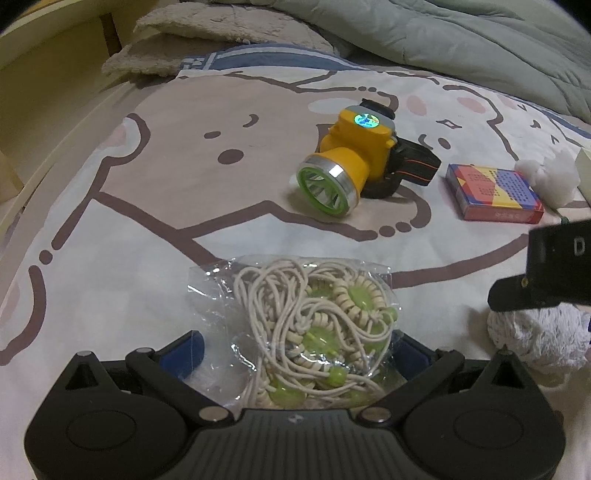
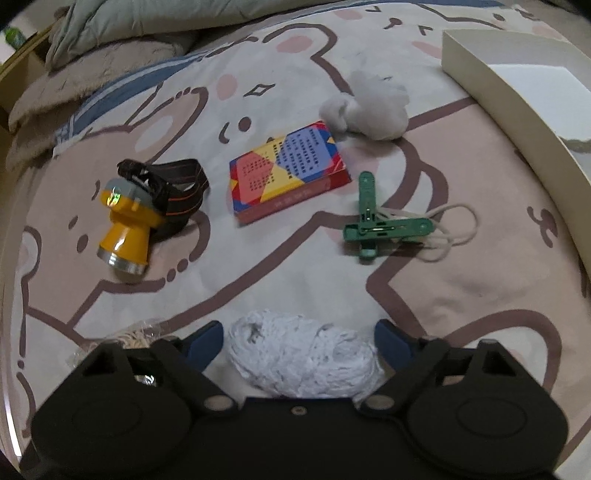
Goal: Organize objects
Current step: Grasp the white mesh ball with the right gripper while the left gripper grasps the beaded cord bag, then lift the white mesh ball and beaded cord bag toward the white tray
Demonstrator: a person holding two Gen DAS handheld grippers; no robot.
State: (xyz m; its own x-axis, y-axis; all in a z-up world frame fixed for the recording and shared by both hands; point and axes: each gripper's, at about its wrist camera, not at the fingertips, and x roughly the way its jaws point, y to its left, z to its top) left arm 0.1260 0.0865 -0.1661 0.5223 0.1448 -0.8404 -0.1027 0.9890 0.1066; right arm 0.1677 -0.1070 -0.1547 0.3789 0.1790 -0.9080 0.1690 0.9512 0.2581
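A clear bag of cream cords and green discs [image 1: 314, 332] lies on the cartoon bedsheet. My left gripper [image 1: 301, 350] stands open around it, one blue pad on each side. A white yarn bundle [image 2: 303, 358] lies between the blue pads of my right gripper [image 2: 299, 343], which is open; narrow gaps show on both sides. In the left wrist view the same bundle [image 1: 539, 339] sits at the right under a black part of the right tool [image 1: 550, 269]. A corner of the bag [image 2: 129, 336] shows in the right wrist view.
A yellow headlamp [image 2: 129, 225] [image 1: 351, 162], a colourful card box [image 2: 288, 177] [image 1: 495, 192], a white fluffy wad [image 2: 369, 110] and a green clip on a cord [image 2: 373, 221] lie farther out. A cream box [image 2: 509, 99] stands at the right. A green quilt [image 1: 443, 29] lies at the back.
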